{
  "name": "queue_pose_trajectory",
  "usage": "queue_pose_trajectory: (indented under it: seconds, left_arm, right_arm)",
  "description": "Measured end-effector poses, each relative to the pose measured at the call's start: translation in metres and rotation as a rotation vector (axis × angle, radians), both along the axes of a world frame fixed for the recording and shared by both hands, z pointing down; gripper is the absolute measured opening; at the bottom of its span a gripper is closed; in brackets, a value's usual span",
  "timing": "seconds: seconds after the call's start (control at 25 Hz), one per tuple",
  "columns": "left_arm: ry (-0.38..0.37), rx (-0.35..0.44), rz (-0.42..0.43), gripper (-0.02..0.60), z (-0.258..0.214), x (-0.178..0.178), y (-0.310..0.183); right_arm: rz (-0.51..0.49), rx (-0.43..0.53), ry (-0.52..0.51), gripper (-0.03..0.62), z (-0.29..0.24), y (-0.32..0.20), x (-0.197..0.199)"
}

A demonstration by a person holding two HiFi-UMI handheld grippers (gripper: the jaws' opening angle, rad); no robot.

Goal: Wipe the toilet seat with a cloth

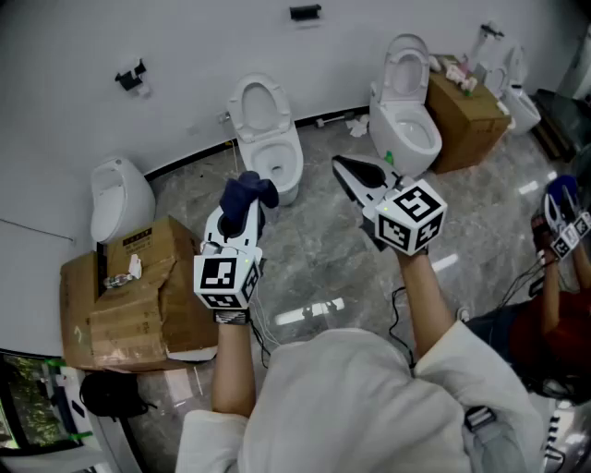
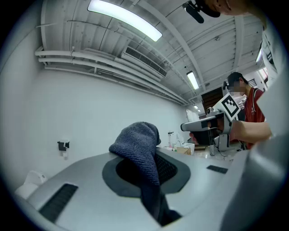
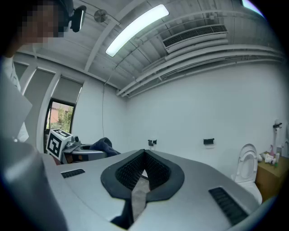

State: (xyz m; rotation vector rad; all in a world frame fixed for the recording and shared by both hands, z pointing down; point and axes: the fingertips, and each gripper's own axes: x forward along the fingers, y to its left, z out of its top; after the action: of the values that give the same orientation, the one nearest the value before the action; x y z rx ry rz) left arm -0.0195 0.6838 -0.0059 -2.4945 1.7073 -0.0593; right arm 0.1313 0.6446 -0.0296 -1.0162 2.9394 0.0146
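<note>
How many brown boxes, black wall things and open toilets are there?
Brown cardboard boxes: 2
Black wall-mounted holders: 2
White ceramic toilets with raised lids: 2 in plain view
Total: 6
White fixture behind the right box: too hidden to tell.

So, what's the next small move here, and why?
Probably carry the left tongs, shut on the blue cloth, forward and down toward the toilet ahead: both tongs hang in the air, well short of its seat, and the right tongs are shut and empty.
</note>
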Motion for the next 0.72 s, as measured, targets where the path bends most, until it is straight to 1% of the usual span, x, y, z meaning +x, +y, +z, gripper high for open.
queue_pose_trajectory:
  seconds: [0.16,0.32,0.44,0.56,0.72]
  left_arm:
    - [0.004,-0.013,0.017,0.038,0.004,0.015,-0.003]
    - [0.001,-0.017,0.020,0.038,0.005,0.014,-0.005]
    - [0.005,-0.020,0.025,0.038,0.007,0.026,-0.007]
    - [-0.001,-0.027,0.009,0.038,0.010,0.035,-0.013]
    - [0.009,-0.034,0.000,0.038,0.013,0.045,-0.017]
  right_arm:
    - [0.014,-0.024,0.018,0.028,0.007,-0.002,0.010]
    - [-0.008,-0.032,-0.006,0.029,0.009,-0.003,0.007]
    - [-0.003,-0.035,-0.001,0.029,0.012,-0.005,0.019]
    - [0.002,-0.042,-0.003,0.029,0.014,-0.011,0.030]
    - [0.010,-0.060,-0.004,0.029,0.020,-0.019,0.045]
